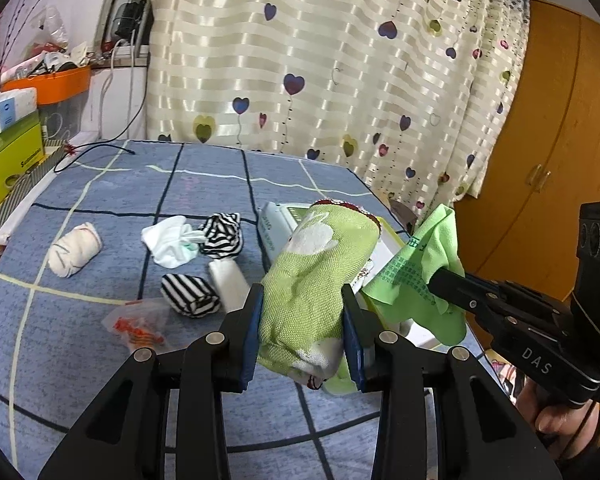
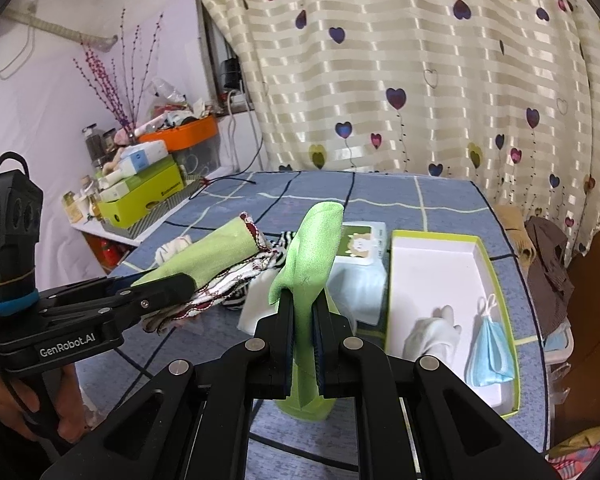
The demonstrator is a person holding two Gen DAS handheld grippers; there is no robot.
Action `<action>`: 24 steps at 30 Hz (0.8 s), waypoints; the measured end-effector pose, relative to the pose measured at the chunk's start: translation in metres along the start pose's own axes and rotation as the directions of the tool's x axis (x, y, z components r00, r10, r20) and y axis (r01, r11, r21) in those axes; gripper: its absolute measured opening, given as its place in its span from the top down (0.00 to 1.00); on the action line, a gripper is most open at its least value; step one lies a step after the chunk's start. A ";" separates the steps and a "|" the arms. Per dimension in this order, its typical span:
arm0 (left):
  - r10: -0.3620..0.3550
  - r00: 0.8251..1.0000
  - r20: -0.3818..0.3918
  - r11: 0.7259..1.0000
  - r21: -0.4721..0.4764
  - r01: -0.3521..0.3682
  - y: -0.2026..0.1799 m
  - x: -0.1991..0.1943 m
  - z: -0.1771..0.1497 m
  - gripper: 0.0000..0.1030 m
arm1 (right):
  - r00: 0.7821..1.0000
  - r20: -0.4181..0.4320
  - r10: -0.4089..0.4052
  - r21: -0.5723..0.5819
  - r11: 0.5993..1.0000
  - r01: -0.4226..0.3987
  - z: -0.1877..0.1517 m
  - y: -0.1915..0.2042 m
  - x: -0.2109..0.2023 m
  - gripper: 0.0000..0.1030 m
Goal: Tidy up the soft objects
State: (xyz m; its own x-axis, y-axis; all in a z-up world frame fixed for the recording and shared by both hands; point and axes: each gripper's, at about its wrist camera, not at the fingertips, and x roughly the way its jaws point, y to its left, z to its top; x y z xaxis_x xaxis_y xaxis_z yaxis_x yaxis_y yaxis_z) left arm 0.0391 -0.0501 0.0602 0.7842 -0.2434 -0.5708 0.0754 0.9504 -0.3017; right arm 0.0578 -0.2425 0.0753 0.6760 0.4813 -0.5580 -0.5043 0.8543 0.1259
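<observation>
Left tongs [image 1: 303, 330] part-open, clamped across a rolled green patterned cloth [image 1: 320, 264], held clear above the desk [image 1: 100, 360]; far end of roll unsupported. Right tongs [image 2: 303, 332] fully closed, pinching a thin bright green cloth [image 2: 312, 248] with loose ends above and below the pads.

Risks, as judged:
- Roll may slacken and unfurl, grip bearing on one end only
- Thin cloth may slide out, being slick and pinched at a narrow fold
- Hanging tail may snag the rim of the open box [image 2: 496, 276] or drag the blue face mask [image 2: 490, 352] and white glove [image 2: 432, 336] inside it
- Both pairs of tongs close together; collision or tangled cloths possible

Surroundings: tissue pack [image 2: 360, 256] just left of the box, directly on the approach path. Striped rolled socks [image 1: 190, 294], white rolled sock [image 1: 74, 254], loose white and striped socks [image 1: 196, 240], crumpled orange wrapper [image 1: 138, 326] scattered on left of desk, unsorted. Curtain [image 1: 340, 60] close behind far edge
</observation>
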 end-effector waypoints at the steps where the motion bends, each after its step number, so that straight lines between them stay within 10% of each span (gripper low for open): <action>1: -0.001 1.000 -0.002 1.000 0.003 0.001 -0.002 0.002 0.001 0.64 | 1.000 0.001 -0.003 0.002 1.000 0.003 0.000 -0.002 -0.001 0.92; 24: -0.064 0.996 -0.064 0.995 0.068 0.068 -0.051 0.051 0.016 0.64 | 0.997 -0.003 -0.079 0.089 0.993 0.079 -0.005 -0.067 -0.003 0.92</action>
State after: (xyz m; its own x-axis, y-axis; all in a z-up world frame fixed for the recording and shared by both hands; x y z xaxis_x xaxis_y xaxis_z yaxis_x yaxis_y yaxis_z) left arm 0.0854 -0.1075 0.0583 0.7370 -0.3151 -0.5979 0.1701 0.9427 -0.2871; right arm 0.0869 -0.3020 0.0644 0.7125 0.4116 -0.5683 -0.3996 0.9037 0.1535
